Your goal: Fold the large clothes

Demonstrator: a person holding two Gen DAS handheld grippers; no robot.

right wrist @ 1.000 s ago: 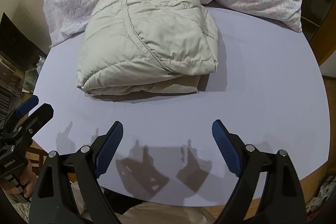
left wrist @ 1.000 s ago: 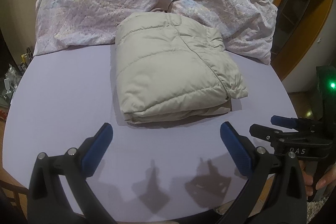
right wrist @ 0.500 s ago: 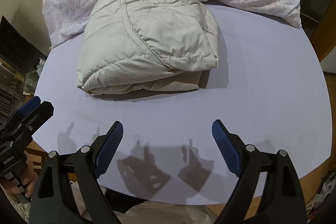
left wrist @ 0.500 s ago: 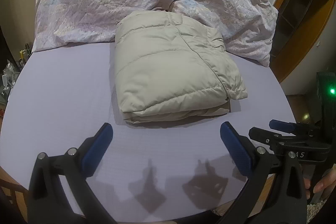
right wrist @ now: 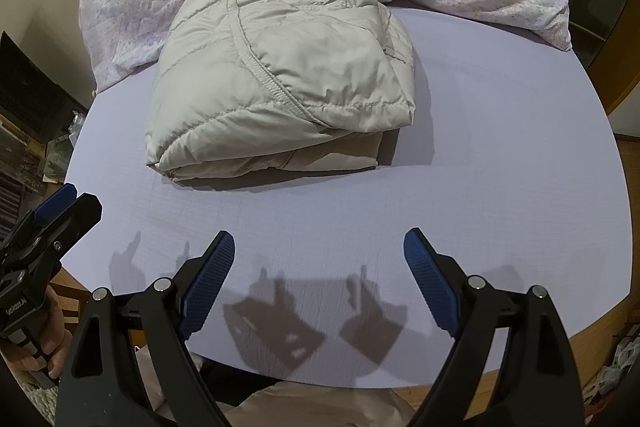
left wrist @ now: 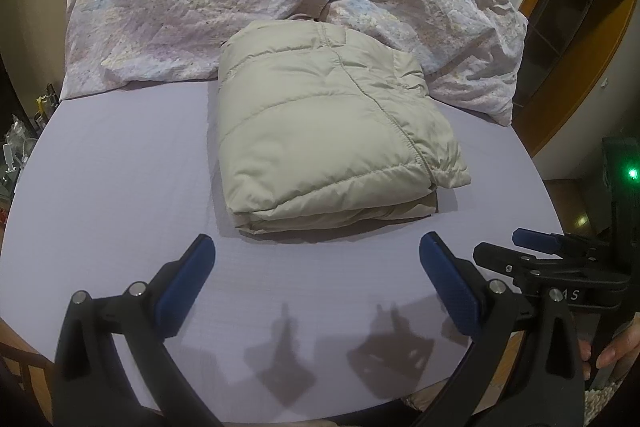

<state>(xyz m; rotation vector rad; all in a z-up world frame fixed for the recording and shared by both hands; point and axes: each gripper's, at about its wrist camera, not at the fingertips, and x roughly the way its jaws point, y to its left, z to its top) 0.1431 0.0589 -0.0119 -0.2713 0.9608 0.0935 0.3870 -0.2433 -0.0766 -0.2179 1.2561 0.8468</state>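
Both sets of tongs, left tongs (left wrist: 316, 259) and right tongs (right wrist: 318, 251), hover spread and empty over the near edge of the lilac bench (left wrist: 120, 167), unchanged from a second ago. Lettering on the right tongs' body is cut off, only "AS" legible. Beyond them lies the folded beige puffer jacket (left wrist: 328, 131), its far edge touching a rumpled floral quilt (left wrist: 192, 3).

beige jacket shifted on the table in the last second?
No. The folded beige jacket sits at the same spot against the floral quilt behind it and the lavender table edge.
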